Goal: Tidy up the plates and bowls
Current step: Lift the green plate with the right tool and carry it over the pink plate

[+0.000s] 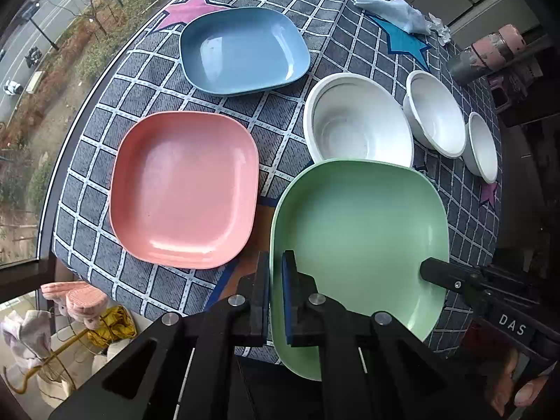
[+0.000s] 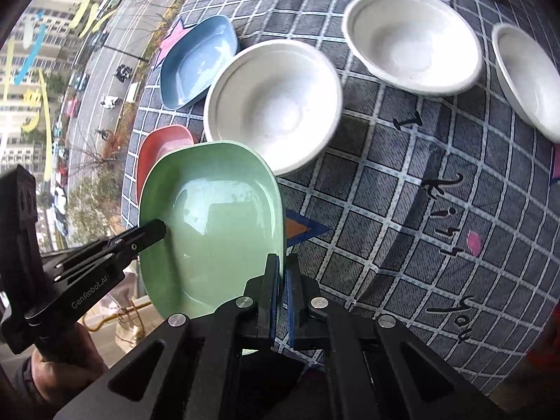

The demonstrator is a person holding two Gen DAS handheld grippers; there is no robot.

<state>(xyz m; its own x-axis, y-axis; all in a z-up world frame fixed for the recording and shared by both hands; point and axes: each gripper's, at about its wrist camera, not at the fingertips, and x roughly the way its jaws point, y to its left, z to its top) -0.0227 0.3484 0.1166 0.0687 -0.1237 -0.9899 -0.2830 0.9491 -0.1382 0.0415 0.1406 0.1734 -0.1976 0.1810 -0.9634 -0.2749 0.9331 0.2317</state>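
My work surface is a round table covered by a grey quilted cloth (image 1: 115,98) with a white grid and pink and blue star patches; black handwriting-style lettering (image 2: 451,245) runs across it on my right. Beside the table stands a large dark-framed window (image 1: 45,189), and daylight comes in through it. Beyond the glass I see a street (image 1: 21,56) with parked vehicles, bare trees and tall apartment blocks (image 2: 31,52). Down on the floor by the window sits a gold-coloured metal stand (image 1: 52,357) draped with pale and pink fabric.
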